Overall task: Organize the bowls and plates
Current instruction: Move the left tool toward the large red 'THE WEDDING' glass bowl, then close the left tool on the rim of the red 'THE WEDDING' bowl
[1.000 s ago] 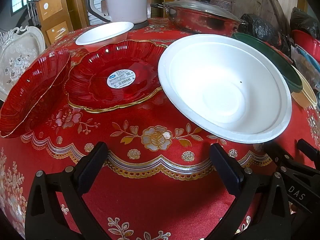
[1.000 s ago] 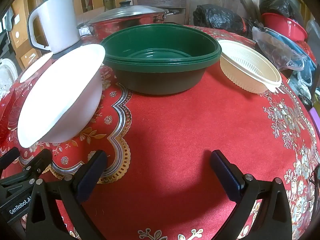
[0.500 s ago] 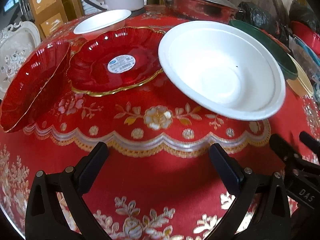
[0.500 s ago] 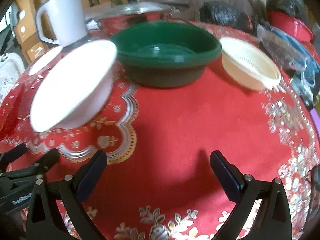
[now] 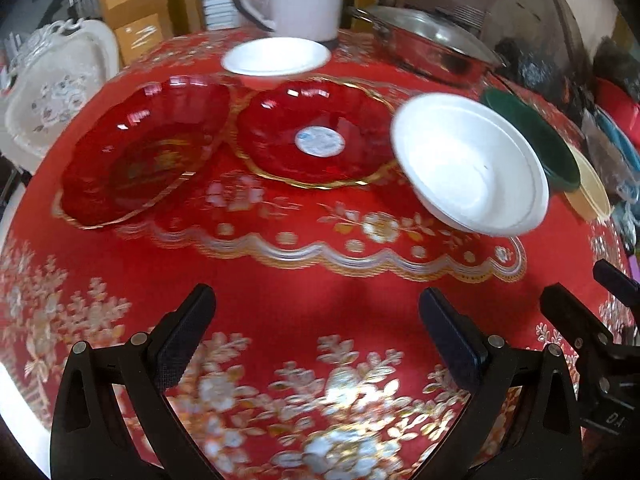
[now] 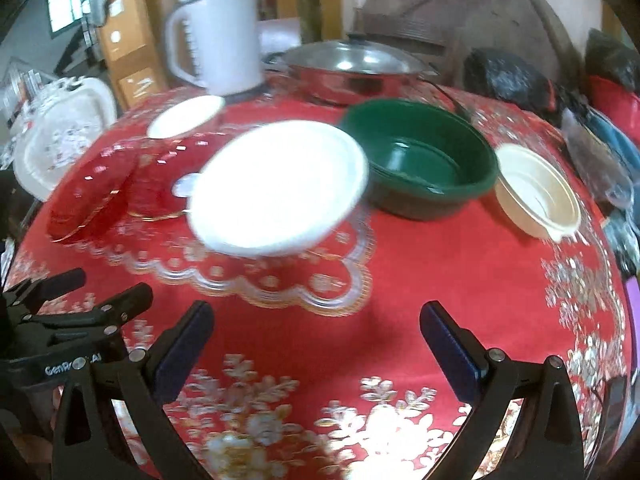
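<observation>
On the red patterned tablecloth [image 5: 304, 292] lie two red glass plates: one [image 5: 140, 148] at the left, tilted with its edge on the other [image 5: 316, 136], which carries a white sticker. A large white bowl [image 5: 472, 164] [image 6: 276, 184] leans to their right. A small white bowl [image 5: 276, 56] [image 6: 186, 116] stands behind. A green bowl [image 6: 420, 160] and a cream bowl [image 6: 536, 192] follow further right. My left gripper [image 5: 316, 328] is open over bare cloth, well short of the plates. My right gripper [image 6: 316, 340] is open too, empty, in front of the white bowl.
A white jug [image 6: 220, 40] and a lidded steel pot [image 6: 352, 68] stand at the table's back. An ornate white chair [image 5: 52, 88] is off the left edge. Bags and red and blue basins [image 6: 608, 120] crowd the right side. In the right wrist view the left gripper's fingers [image 6: 100, 308] show at the left.
Both grippers have drawn back and up from the dishes, so the plates and bowls look smaller and farther. More cloth shows in front. Both stay open; no dish has moved.
</observation>
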Tool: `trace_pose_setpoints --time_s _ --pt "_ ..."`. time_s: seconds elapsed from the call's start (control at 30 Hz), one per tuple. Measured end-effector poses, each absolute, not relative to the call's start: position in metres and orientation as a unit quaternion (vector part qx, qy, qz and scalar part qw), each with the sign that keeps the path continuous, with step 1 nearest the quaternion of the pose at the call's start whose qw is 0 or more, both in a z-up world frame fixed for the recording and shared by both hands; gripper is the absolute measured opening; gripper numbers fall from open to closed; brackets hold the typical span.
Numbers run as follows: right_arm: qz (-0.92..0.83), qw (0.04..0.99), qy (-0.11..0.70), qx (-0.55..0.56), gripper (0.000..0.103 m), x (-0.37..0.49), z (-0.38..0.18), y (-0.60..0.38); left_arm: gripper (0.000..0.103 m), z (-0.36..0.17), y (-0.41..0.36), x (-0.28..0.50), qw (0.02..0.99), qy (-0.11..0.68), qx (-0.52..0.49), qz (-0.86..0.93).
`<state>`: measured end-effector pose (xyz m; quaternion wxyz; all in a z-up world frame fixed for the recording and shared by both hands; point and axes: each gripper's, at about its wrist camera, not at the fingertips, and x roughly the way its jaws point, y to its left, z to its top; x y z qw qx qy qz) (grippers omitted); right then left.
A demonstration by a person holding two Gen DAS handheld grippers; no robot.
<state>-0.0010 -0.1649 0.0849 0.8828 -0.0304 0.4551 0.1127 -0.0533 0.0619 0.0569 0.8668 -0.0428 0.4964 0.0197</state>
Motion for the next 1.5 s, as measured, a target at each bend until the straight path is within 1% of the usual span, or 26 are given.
trace_pose_setpoints --time_s 0.3,0.53,0.8,0.93,0.97,1.03,1.1,1.13,1.2,1.3,1.5 --pt "0.197 0.877 0.438 -0.039 0.102 0.000 0.107 -0.103 0.102 0.078 0.124 -0.063 0.868 0.487 -0.072 0.069" --pt "0.250 0.870 0.423 -0.050 0.102 0.011 0.122 -0.048 0.102 0.086 0.175 -0.056 0.869 0.476 -0.071 0.111" --pt "0.296 0.848 0.438 -0.054 0.102 0.050 0.121 0.006 0.102 0.088 0.240 -0.030 0.861 0.479 -0.091 0.145" --pt "0.306 0.835 0.455 -0.044 0.102 0.075 0.110 0.027 0.102 0.090 0.266 -0.013 0.863 0.475 -0.086 0.148" --pt "0.307 0.833 0.459 -0.044 0.101 0.081 0.109 0.031 0.102 0.088 0.271 -0.008 0.862 0.478 -0.083 0.146" --pt "0.308 0.827 0.468 -0.045 0.095 0.094 0.104 0.042 0.102 0.086 0.279 0.000 0.861 0.480 -0.078 0.147" --pt "0.314 0.815 0.486 -0.041 0.080 0.106 0.097 0.052 0.102 0.082 0.286 0.008 0.861 0.484 -0.078 0.139" --pt "0.316 0.810 0.493 -0.038 0.077 0.111 0.094 0.055 0.102 0.081 0.288 0.010 0.860 0.485 -0.079 0.136" --pt "0.312 0.806 0.502 -0.041 0.076 0.118 0.089 0.061 0.102 0.076 0.292 0.017 0.856 0.496 -0.079 0.127" --pt "0.317 0.799 0.510 -0.038 0.067 0.125 0.085 0.068 0.102 0.071 0.304 0.022 0.852 0.501 -0.076 0.129" --pt "0.312 0.791 0.525 -0.041 0.065 0.141 0.076 0.081 0.102 0.058 0.322 0.026 0.840 0.520 -0.099 0.120"
